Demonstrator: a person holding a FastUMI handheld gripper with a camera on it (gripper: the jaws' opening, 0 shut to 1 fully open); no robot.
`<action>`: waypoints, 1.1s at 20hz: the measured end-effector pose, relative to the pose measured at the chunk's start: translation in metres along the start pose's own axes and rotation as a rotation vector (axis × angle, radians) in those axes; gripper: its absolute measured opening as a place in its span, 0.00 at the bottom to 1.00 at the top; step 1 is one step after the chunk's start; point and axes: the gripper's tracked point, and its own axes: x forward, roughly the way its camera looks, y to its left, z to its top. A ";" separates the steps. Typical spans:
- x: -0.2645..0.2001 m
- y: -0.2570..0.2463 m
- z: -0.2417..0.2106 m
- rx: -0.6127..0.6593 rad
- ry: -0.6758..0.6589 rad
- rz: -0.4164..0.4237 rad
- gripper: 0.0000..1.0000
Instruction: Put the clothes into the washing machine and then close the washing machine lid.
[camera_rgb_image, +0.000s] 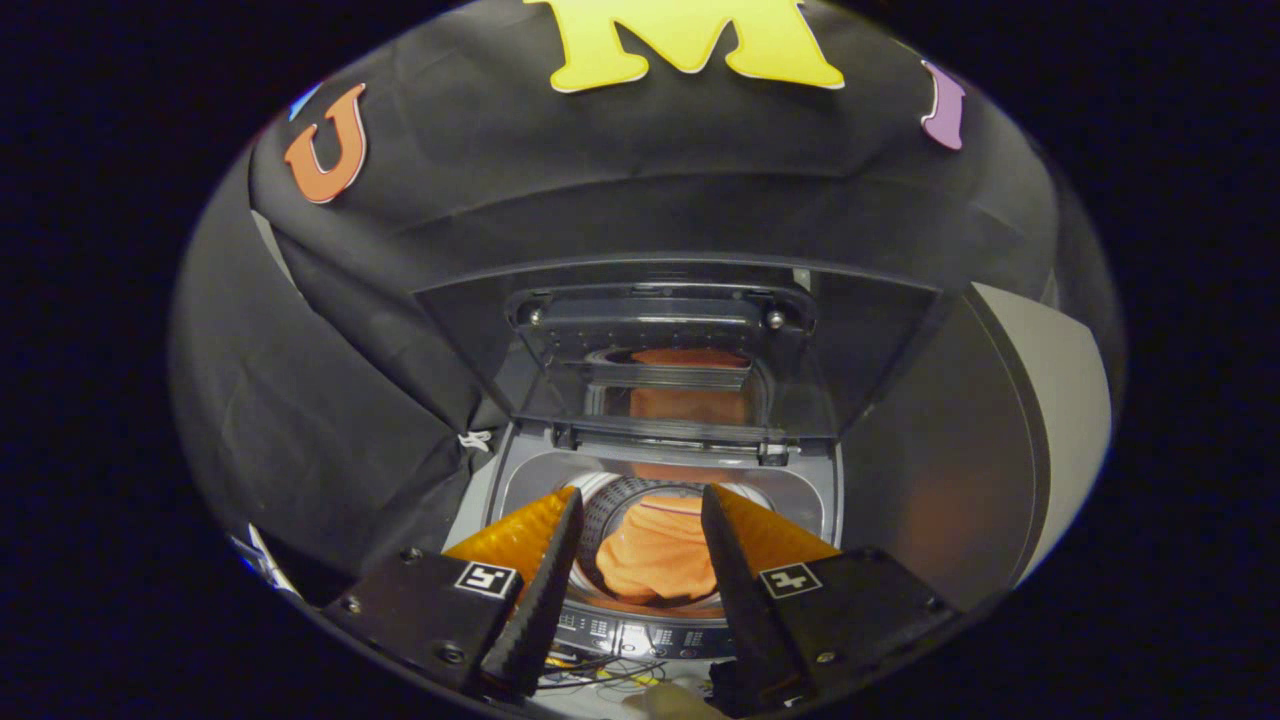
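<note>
Gripper (640, 520) held above the front edge of the washing machine (830, 500), aimed forward and tilted down toward the drum opening; fingers spread apart with a clear gap between them, nothing held, no contact with any object.

Orange clothes (655, 560) lie bunched inside the drum (610, 510), seen through the gap between the fingers and just beyond their tips; cloth sits below the drum rim, folds visible, one lighter band across its top.

Washing machine lid (680, 350) stands raised, folded back and upright behind the opening; its glossy inner panel carries an orange reflection of the cloth; hinge bar runs along the lid's lower edge, just above the tub rim.

Control panel (640, 635) lies along the front of the machine, below the drum and between the finger bases; markings too small to make out.

Thin cables (600, 670) show at the lower front, beneath the fingers; a pale object beside them is too blurred to identify.

Black cloth wall (330, 400) hangs behind and to the left of the machine; a grey panel (1050, 400) stands to its right.
</note>
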 end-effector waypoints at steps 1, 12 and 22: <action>-0.001 0.001 0.000 0.001 -0.002 -0.001 0.75; -0.021 0.003 0.012 -0.083 -0.101 -0.026 0.75; -0.033 -0.001 0.043 -0.041 -0.132 -0.018 0.75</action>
